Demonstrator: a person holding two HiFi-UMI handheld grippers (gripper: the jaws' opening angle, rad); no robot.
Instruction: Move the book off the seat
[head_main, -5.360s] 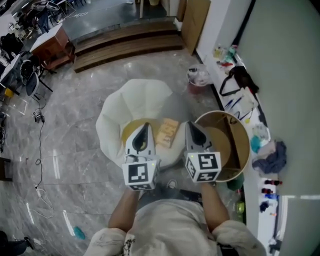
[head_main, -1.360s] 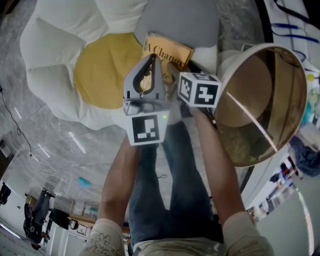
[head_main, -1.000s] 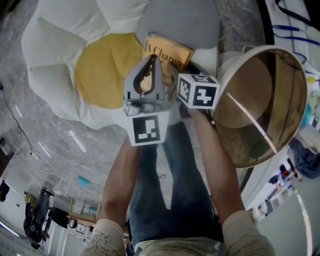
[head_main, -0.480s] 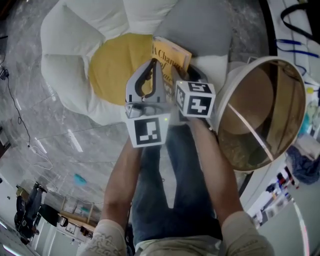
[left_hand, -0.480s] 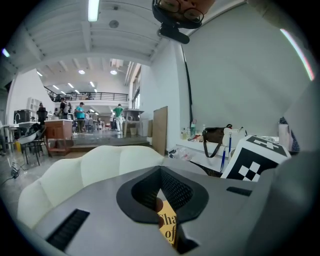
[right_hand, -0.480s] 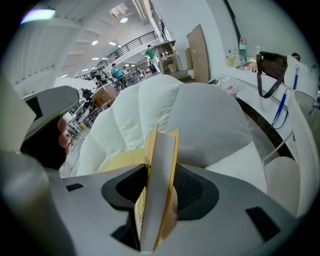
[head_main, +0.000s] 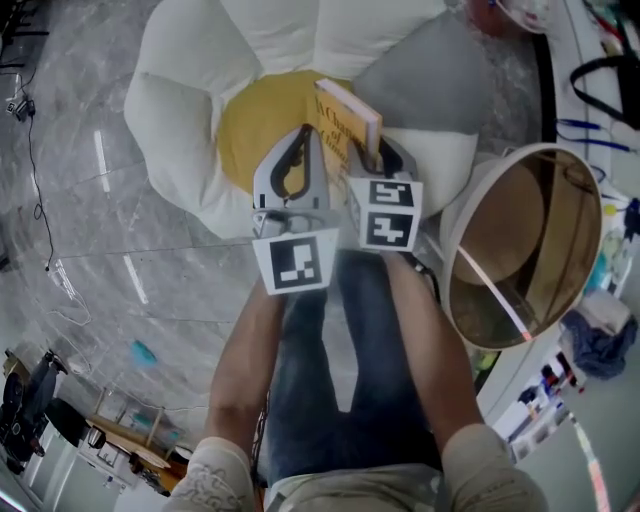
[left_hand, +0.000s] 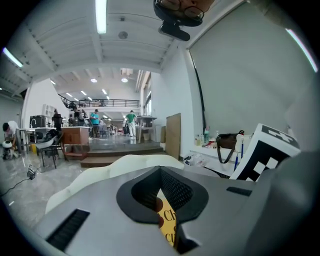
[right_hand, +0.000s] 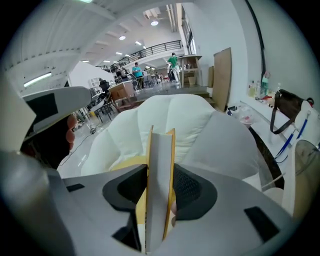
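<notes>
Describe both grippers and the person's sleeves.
Both the left gripper and right gripper are grey, with black textured pads, tapering to a point. Each carries a white cube printed with black square markers. The sleeves are short, pale, patterned.

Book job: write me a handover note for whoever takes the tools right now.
Left tool: shut, nothing in it, just beside the book.
Right tool: its jaws have just been closing and now clamp the book, which stands on edge between them.
Done: book gripped and tipped up over the yellow middle of the seat.
Left: carry it clear of the seat and set it down.
</notes>
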